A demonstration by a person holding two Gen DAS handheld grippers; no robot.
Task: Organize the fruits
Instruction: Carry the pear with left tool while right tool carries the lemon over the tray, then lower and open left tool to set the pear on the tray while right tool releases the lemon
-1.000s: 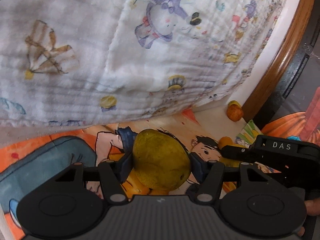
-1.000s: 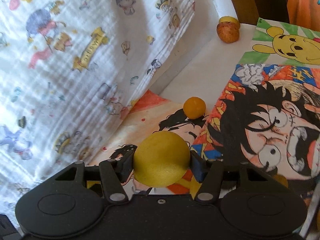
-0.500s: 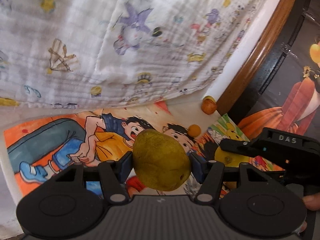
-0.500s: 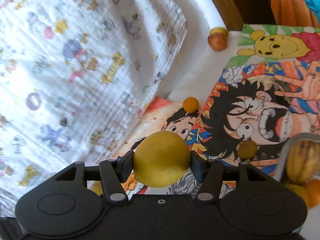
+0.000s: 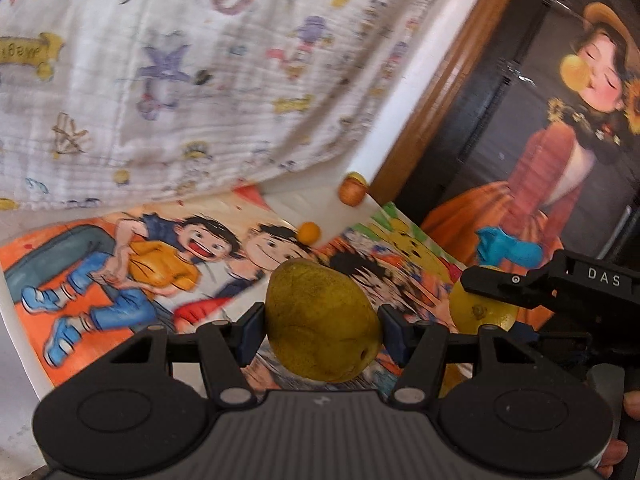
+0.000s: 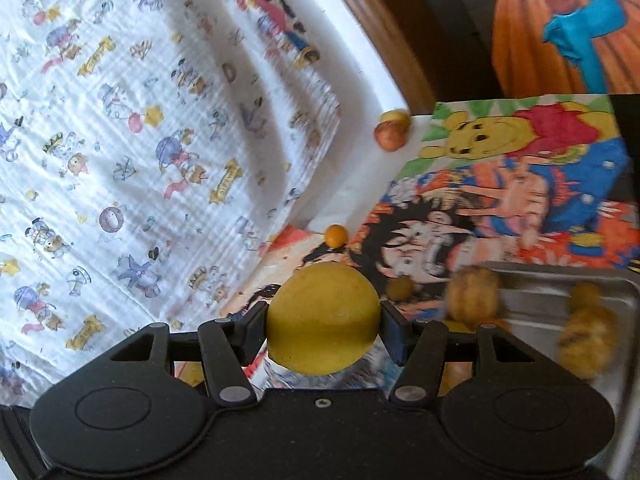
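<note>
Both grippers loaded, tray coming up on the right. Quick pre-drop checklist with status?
1. Left gripper shut on the green pear, pads on both sides: ok.
2. Right gripper shut on the yellow fruit: ok.
3. Metal tray in the right wrist view, lower right: ok.
4. Free spot in the tray: cannot tell, the fruits in it are blurred and the tray is partly cut off.
5. Grippers apart from each other: ok, though the right one sits close beside the left in the left wrist view.
6. Table cleared of loose fruit: not ok, the small orange fruit and the reddish fruit are still out.
</note>
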